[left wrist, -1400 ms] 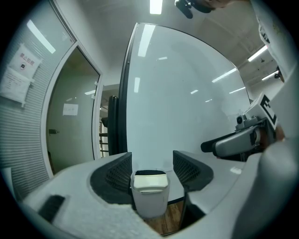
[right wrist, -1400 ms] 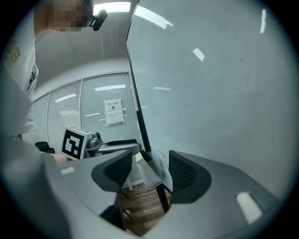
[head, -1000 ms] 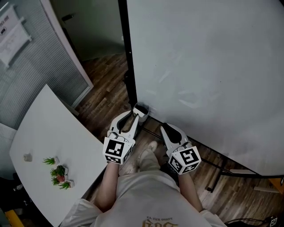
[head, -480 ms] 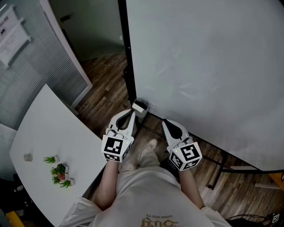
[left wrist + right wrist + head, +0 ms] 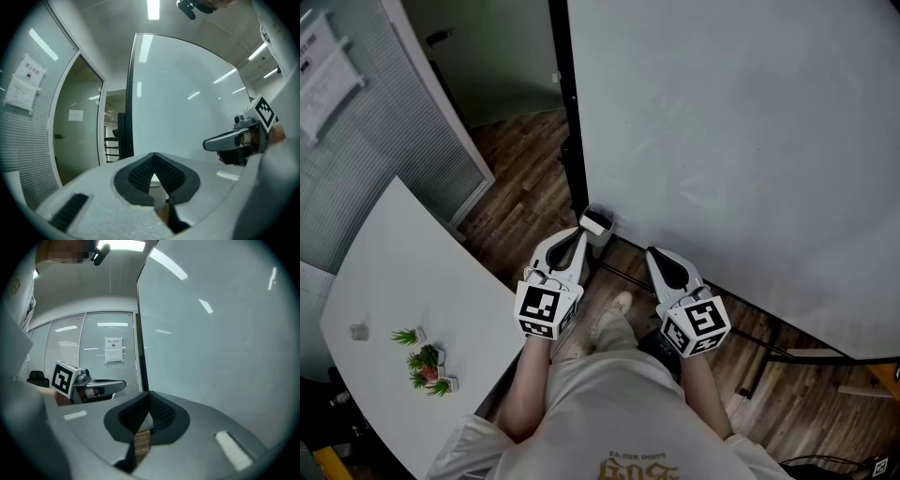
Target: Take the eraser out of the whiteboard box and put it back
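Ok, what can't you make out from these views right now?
- The eraser: in the head view the whiteboard box is too small to show its inside.
- The whiteboard box, gripper views: largely hidden behind the shut left gripper and right gripper.
- Wall notice, right gripper view: print too small.

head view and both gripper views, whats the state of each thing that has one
left gripper: fingers shut, nothing between them
right gripper: fingers shut, nothing between them
whiteboard box: at the board's lower left corner, just ahead of the left gripper, untouched; contents cannot be told
whiteboard: upright, blank
small plants: standing on the white table
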Motion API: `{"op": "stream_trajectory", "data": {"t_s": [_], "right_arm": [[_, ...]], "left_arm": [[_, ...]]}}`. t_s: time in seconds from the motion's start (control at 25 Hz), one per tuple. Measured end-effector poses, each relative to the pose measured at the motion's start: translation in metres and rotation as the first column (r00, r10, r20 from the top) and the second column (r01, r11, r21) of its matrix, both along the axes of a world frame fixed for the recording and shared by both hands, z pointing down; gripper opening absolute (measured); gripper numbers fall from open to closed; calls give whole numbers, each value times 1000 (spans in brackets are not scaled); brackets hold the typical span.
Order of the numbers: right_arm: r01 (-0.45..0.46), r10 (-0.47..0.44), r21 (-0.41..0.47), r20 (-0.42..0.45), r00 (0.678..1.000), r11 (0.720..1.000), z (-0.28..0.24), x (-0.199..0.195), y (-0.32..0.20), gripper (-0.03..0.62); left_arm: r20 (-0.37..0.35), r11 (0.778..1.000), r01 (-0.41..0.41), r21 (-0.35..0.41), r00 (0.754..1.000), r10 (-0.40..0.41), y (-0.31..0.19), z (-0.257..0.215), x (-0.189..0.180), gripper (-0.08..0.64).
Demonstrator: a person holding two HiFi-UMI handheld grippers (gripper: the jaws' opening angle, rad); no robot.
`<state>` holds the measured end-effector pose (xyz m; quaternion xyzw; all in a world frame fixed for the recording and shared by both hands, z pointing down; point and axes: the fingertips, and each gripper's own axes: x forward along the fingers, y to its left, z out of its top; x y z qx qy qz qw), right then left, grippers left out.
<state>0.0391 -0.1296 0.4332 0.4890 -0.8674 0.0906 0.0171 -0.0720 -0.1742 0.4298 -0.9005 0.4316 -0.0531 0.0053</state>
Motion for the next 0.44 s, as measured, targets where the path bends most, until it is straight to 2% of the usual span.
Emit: {"op": "stream_trajectory", "data": {"t_s": [0.44], "right_arm": [[1,-1,-6,-8,1000,1000,2,-1,0,11]], "left_arm": [[-4,1000,-5,-6,1000,5,-1,2,0,-2]]}}
